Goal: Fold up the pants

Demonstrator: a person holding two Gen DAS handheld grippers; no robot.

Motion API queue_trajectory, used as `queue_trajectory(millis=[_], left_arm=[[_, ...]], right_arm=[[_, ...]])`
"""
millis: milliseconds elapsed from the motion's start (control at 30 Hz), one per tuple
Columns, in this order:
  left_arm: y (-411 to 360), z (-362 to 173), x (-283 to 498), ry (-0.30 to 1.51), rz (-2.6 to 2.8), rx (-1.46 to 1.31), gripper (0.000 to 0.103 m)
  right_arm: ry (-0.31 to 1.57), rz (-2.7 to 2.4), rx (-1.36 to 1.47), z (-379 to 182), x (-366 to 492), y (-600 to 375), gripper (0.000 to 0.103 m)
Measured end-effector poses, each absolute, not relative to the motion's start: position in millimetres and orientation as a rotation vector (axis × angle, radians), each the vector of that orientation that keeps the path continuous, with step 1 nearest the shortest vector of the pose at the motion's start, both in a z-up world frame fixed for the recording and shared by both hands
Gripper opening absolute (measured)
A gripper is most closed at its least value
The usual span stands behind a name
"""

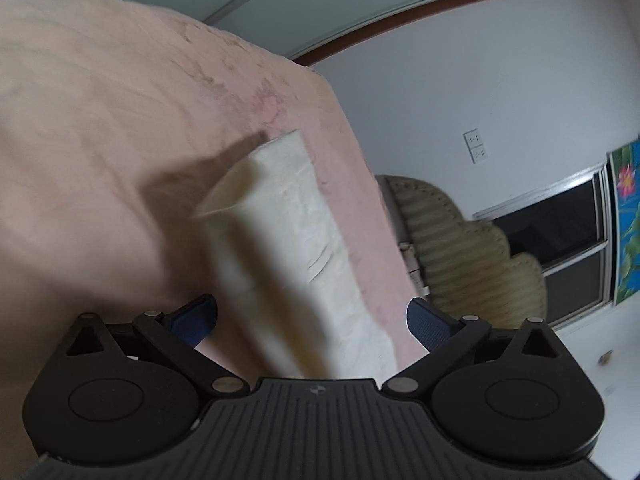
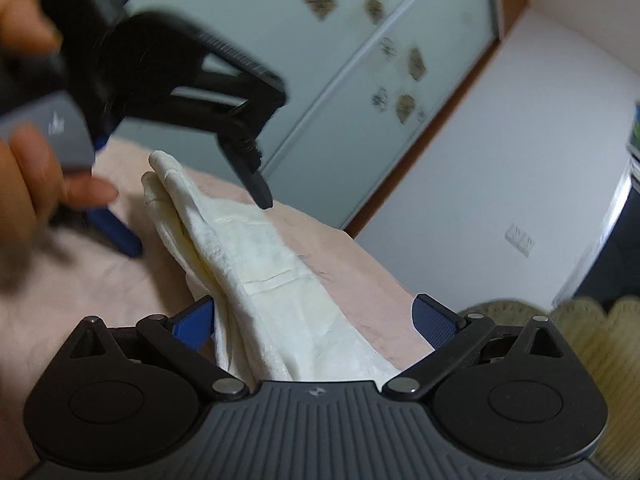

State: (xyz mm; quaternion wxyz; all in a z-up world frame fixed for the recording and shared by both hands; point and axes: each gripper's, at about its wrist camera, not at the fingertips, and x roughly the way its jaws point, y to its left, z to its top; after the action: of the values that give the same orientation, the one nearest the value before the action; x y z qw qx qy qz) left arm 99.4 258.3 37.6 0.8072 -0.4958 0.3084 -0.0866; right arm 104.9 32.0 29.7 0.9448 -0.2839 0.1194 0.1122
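Our left gripper (image 1: 312, 320) and right gripper (image 2: 314, 318) gape wide, holding nothing; the pants (image 2: 256, 264) lie at twelve o'clock on the pink bed (image 1: 100, 120), already a narrow strip, we judge, crosswise folds remaining.

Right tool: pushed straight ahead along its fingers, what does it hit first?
Most likely the long folded cream-white pants, which run forward between the open fingers of the right tool over the pink bedspread. Depth is unclear; the cloth may already be touching.

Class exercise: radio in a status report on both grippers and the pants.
Left gripper open, right gripper open, neither gripping. Pants lie as a long folded strip on the pink bed. Nothing in the way.
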Motion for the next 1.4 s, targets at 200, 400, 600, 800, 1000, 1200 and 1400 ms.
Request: queue_trajectory(millis=[200, 400, 600, 800, 1000, 1200, 1400], left_arm=[[249.3, 38.7, 124.3, 0.698, -0.122, -1.011, 0.095], [230.5, 42.6, 120.3, 0.664, -0.025, -0.808, 0.069], [210.2, 45.7, 114.7, 0.626, 0.039, -0.662, 0.054], [181.9, 36.9, 102.1, 0.513, -0.017, -0.479, 0.093], [161.1, 41.6, 106.3, 0.553, 0.003, -0.365, 0.101], [166.2, 40.3, 105.4, 0.541, -0.015, -0.407, 0.103], [164.0, 42.1, 105.3, 0.547, -0.010, -0.392, 0.103]], right_arm=[[0.314, 0.441, -0.492, 58.9, 92.2, 11.0, 0.103], [0.396, 0.231, -0.352, 70.0, 137.7, -22.3, 0.103], [0.546, 0.229, -0.333, 20.4, 148.0, -26.5, 0.103], [0.616, 0.280, -0.176, 19.7, 154.0, -43.2, 0.103], [0.673, 0.318, -0.032, 17.3, 154.5, -66.9, 0.103], [0.681, 0.319, -0.018, 18.5, 152.0, -69.7, 0.103], [0.687, 0.327, 0.006, 16.4, 165.8, -75.5, 0.103]])
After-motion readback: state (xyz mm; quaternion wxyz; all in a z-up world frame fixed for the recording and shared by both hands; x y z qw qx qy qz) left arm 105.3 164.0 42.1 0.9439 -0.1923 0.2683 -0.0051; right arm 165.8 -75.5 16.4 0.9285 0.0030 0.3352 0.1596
